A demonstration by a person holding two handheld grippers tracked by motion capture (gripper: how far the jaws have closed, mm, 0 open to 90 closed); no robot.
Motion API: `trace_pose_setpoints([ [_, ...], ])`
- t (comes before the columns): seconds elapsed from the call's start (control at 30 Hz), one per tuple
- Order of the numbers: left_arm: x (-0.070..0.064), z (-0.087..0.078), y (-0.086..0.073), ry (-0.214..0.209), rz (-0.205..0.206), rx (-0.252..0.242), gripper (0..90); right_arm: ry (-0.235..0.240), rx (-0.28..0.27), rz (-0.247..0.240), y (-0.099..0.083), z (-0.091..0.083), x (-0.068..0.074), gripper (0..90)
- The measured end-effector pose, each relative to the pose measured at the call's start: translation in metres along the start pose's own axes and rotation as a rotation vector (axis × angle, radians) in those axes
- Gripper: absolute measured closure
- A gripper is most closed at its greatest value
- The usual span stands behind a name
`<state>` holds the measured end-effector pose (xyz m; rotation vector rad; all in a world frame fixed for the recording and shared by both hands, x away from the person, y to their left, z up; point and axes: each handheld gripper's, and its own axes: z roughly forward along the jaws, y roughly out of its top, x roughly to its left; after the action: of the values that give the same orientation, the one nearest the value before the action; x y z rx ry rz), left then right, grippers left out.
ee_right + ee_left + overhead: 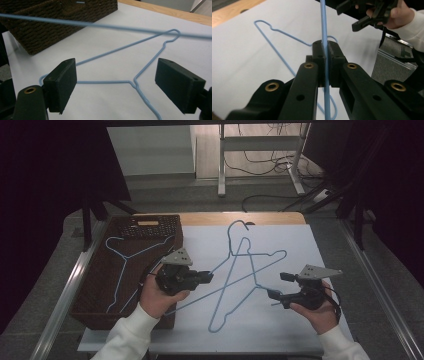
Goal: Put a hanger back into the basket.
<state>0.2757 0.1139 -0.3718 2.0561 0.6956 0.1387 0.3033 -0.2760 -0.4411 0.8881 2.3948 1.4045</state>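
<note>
Left gripper (209,276) is clamped on the wire of one blue hanger (250,270), jaws fully closed with the thin rod pinched between the pads; in the left gripper view (325,53) the wire runs straight up through the closed jaws and on past them. That held hanger sits just right of the wicker basket (95,290), over the white sheet (295,320), its long bar slanting from near the basket's front corner up and away toward the sheet's middle. Second blue hanger (235,285) lies flat on the sheet, farther right of the basket, crossing the held one, hook pointing to the table's far edge. Third blue hanger (125,265) lies inside the basket. Right gripper (275,287) is wide open, nothing between the jaws, well right of the basket; its view (116,85) looks down between the spread pads at the flat hanger's twisted neck (136,85) on the sheet, pads clear of the wire, while the held hanger's bar (100,25) crosses above, blurred. Basket corner (50,27) shows at upper left there. Person's hands (155,300) grip both tools, white sleeves (127,335) at the near edge.
</note>
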Motion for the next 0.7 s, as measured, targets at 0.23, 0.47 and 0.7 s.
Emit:
trace_pose_setpoints([
  [0.23,0.012,-0.028,-0.006,0.04,-0.021,-0.046,86.5,-0.001,0.023,-0.003,-0.003,0.005,0.0,17.3],
  [0.47,0.027,-0.058,-0.012,0.087,-0.051,-0.098,86.5,-0.009,0.049,-0.011,-0.005,0.01,0.001,17.3],
  [0.7,0.039,-0.08,-0.022,0.138,-0.077,-0.117,86.6,-0.013,0.066,-0.017,-0.006,0.012,0.002,17.3],
])
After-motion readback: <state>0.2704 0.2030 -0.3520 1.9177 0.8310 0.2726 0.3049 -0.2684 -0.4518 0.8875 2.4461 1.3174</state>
